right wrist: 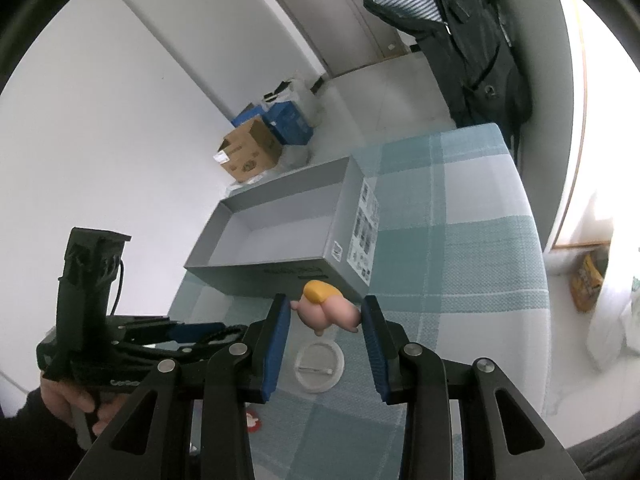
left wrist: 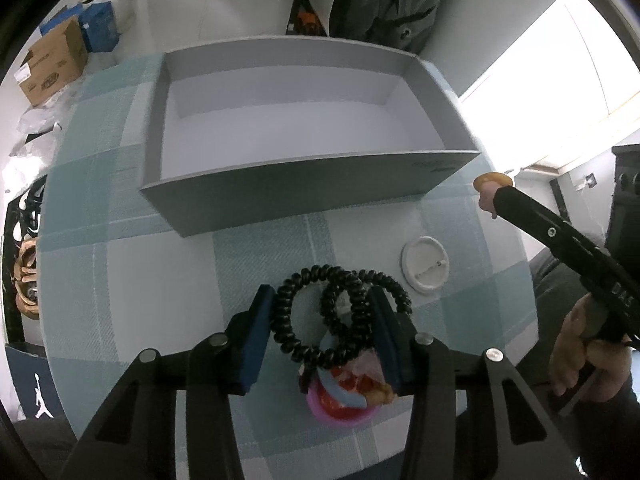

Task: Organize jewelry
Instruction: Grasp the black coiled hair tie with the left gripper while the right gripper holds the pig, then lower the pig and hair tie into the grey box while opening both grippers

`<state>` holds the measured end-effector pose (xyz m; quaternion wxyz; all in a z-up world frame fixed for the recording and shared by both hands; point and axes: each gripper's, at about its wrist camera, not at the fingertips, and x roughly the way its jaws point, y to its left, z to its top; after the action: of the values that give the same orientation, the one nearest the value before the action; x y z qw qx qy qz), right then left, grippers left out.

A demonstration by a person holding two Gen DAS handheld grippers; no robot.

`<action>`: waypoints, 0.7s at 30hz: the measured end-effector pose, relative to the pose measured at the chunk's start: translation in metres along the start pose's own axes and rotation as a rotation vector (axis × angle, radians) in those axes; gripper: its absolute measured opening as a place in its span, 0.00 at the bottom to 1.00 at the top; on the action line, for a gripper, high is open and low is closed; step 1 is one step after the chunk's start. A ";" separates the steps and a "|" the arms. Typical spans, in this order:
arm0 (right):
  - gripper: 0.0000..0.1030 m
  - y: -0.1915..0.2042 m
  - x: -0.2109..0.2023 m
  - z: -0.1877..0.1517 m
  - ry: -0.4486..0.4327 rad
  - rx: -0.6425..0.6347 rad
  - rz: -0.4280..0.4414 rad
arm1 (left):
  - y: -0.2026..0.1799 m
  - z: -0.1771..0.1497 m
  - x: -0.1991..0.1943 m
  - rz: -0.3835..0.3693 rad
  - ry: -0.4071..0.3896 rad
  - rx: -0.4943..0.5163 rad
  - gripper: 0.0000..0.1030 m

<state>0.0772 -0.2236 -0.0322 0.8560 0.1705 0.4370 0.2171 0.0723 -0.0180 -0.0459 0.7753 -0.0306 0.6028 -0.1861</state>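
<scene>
A desk (left wrist: 132, 276) under a teal-and-white checked cloth carries everything here, and the landmark is the grey box (left wrist: 280, 196), open-topped and sitting toward the far side of the cloth. Beyond the box, pale floor tiles run to a brown cardboard carton (right wrist: 250, 155) and blue cartons (right wrist: 290, 122) against a white wall, with dark coats (right wrist: 472, 36) hanging off to the box's right and bright window light further right. Just in front of the box's near wall, the left gripper (left wrist: 320, 332) has its blue-padded fingers (left wrist: 256, 340) closed down on a black coiled hair tie (left wrist: 340, 312), looped in two rings, lifted above a pink dish (left wrist: 340, 404) holding red and blue pieces. To the right of that, in front of the box's near-right corner, a white round badge (left wrist: 425, 264) lies face-down on the cloth, pin showing. The left view catches the inside of the box straight on, a bare pale floor, and shows the other tool only from the side. The right view adds the printed label on the box's end wall, and shows the right gripper (right wrist: 326, 322) with fingers (right wrist: 276, 344) set fairly narrow around a pink figure with a yellow cap (right wrist: 326, 308), held off the desk near the box's front corner; a small red-and-white piece (right wrist: 253, 420) lies on the cloth below.
</scene>
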 end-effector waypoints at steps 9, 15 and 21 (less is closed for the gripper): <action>0.34 0.021 -0.019 0.003 -0.077 -0.054 0.050 | 0.006 -0.009 -0.049 -0.078 -0.121 -0.037 0.40; 0.34 0.037 -0.019 0.028 -0.084 -0.071 0.093 | 0.014 0.013 -0.078 -0.080 -0.231 -0.033 0.40; 0.34 0.054 0.002 0.061 -0.031 -0.088 0.101 | 0.020 0.057 -0.069 -0.070 -0.274 -0.030 0.40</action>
<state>0.1168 -0.1834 0.0268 0.8574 0.1578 0.4043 0.2767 0.1175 0.0123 0.0278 0.8429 -0.0882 0.4924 -0.1981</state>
